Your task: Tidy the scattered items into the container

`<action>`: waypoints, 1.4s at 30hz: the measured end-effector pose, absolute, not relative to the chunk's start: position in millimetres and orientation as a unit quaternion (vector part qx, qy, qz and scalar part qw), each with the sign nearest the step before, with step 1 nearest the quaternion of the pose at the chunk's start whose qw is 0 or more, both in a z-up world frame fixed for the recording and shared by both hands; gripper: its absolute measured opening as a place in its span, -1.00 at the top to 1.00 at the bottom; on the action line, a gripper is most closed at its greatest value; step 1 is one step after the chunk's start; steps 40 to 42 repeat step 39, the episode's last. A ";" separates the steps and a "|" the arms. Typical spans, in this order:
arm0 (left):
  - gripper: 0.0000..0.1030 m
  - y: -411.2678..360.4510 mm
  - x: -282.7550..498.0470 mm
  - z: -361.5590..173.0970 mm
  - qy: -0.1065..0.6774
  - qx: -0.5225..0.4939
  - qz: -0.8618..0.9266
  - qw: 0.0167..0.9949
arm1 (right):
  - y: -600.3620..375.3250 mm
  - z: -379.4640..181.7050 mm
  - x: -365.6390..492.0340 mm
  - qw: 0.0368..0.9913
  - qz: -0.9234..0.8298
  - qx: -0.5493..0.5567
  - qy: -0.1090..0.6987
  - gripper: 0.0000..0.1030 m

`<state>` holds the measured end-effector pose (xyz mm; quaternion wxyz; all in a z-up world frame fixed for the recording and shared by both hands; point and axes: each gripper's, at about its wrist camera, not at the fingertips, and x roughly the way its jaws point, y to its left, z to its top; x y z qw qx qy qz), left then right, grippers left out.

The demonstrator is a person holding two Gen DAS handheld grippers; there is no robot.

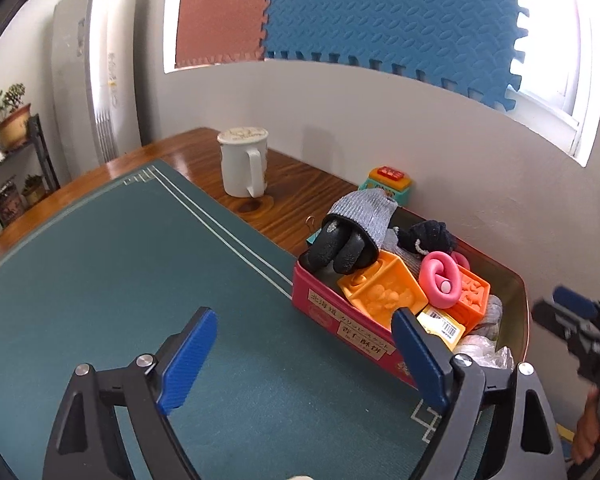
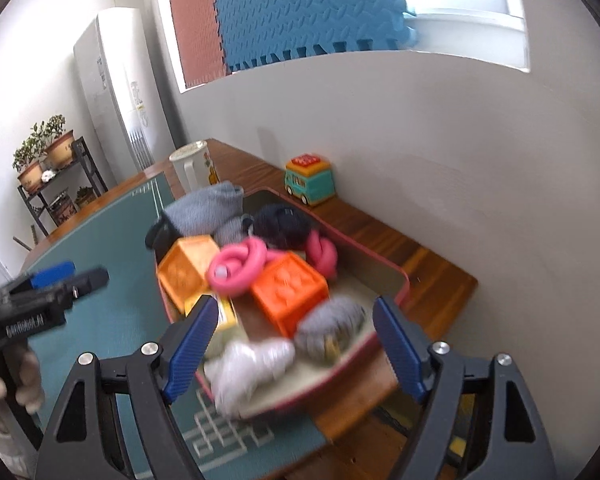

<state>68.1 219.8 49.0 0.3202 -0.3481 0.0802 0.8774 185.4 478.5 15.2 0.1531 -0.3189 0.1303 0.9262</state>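
A red tin box (image 1: 342,322) stands at the right end of the green mat (image 1: 120,280). It holds a grey and black glove (image 1: 352,232), orange blocks (image 1: 384,292), a pink ring toy (image 1: 440,282), a black knit item (image 1: 428,236), a yellow packet (image 1: 444,326) and white plastic (image 1: 480,350). My left gripper (image 1: 304,354) is open and empty over the mat, just left of the box. My right gripper (image 2: 296,340) is open and empty above the near end of the box (image 2: 400,284), over the white plastic (image 2: 248,368) and a grey bundle (image 2: 332,328).
A white mug (image 1: 244,164) stands on the wooden table (image 1: 300,196) behind the mat. A teal and orange toy bus (image 2: 310,180) sits by the wall beyond the box. A tall white appliance (image 1: 96,80) and a plant shelf (image 1: 12,152) stand at the far left.
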 end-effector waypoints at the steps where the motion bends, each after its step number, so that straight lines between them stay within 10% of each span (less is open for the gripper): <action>1: -0.79 218.8 69.9 50.4 0.078 -0.349 0.877 0.322 | 476.8 14.2 191.4 0.155 0.926 -0.320 0.128 -0.61; 42: -0.99 239.2 131.4 48.7 0.141 -0.347 0.852 0.365 | 446.6 -6.8 234.0 0.158 0.918 -0.341 0.128 -0.66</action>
